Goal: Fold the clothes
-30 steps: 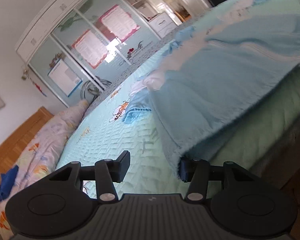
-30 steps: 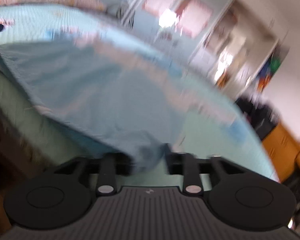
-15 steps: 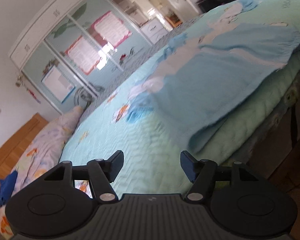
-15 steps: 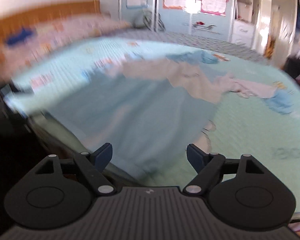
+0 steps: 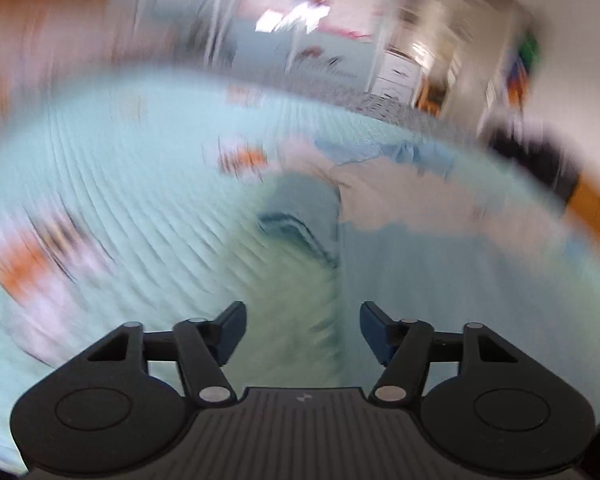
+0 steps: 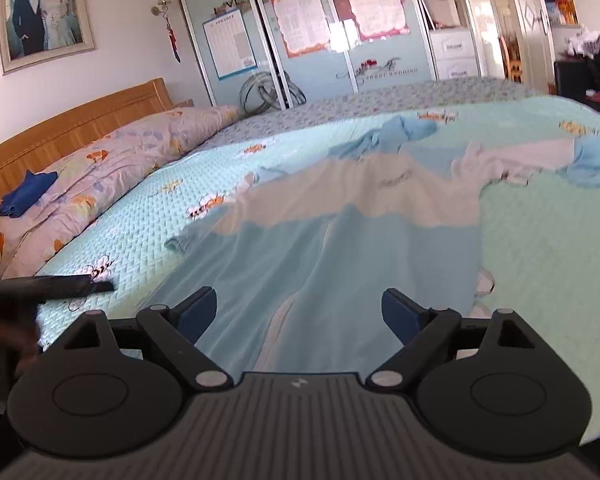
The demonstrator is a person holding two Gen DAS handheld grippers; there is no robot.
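Observation:
A light blue top with a white upper part [image 6: 340, 248] lies spread flat on the mint bed cover [image 6: 560, 260], its hem towards me. My right gripper [image 6: 298, 300] hovers over the hem. Its jaws are opening wide and nothing is gripped between them. The left wrist view is badly smeared by motion. There my left gripper [image 5: 302, 320] stands open over the bed cover [image 5: 100, 220], its jaws closing a little with nothing between them. The top [image 5: 440, 248] lies just to its right, with a ribbed cuff [image 5: 296, 228] ahead.
A floral quilt [image 6: 100, 176] with a folded dark blue cloth [image 6: 24, 196] lies by the wooden headboard [image 6: 80, 120]. More blue and white clothes [image 6: 592, 164] sit further back on the bed. Sliding wardrobe doors [image 6: 300, 40] stand behind. A black bar [image 6: 60, 286] pokes in from the left.
Both grippers let go of the top's hem, which dropped flat on the bed. The right gripper opened, rose and rolled level. The left one swung fast across the bed and rolled.

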